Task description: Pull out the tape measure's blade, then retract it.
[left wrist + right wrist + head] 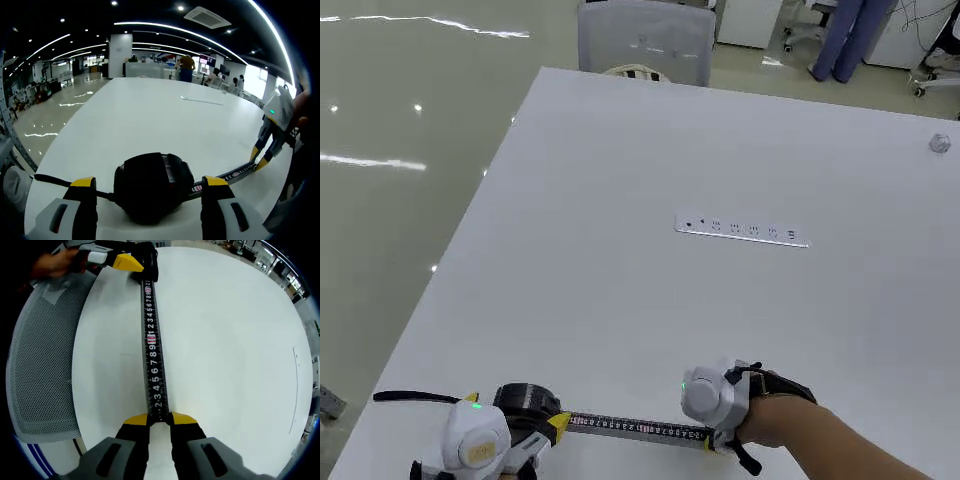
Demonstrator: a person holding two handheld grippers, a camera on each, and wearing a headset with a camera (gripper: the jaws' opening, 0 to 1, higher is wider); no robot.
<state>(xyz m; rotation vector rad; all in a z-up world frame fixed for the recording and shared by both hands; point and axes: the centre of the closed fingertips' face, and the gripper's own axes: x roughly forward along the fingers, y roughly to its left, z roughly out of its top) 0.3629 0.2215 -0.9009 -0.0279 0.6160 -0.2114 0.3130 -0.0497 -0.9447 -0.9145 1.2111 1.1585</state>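
Observation:
A black tape measure case (152, 185) sits at the near edge of the white table (720, 160), held between the yellow-tipped jaws of my left gripper (150, 184), which is shut on it. The case (527, 404) lies at the bottom left in the head view, with the left gripper (520, 440) around it. The blade (152, 355), black with white numbers, runs from the case (146, 262) to my right gripper (160, 417), which is shut on the blade's tip. In the head view the blade (635, 428) stretches flat along the table to the right gripper (712, 440).
A white power strip (741, 230) lies mid-table, and a small round object (939, 144) sits at the far right. A grey chair (645, 40) stands at the far end; a mesh chair back (45, 365) is beside the near edge. A person stands beyond the table.

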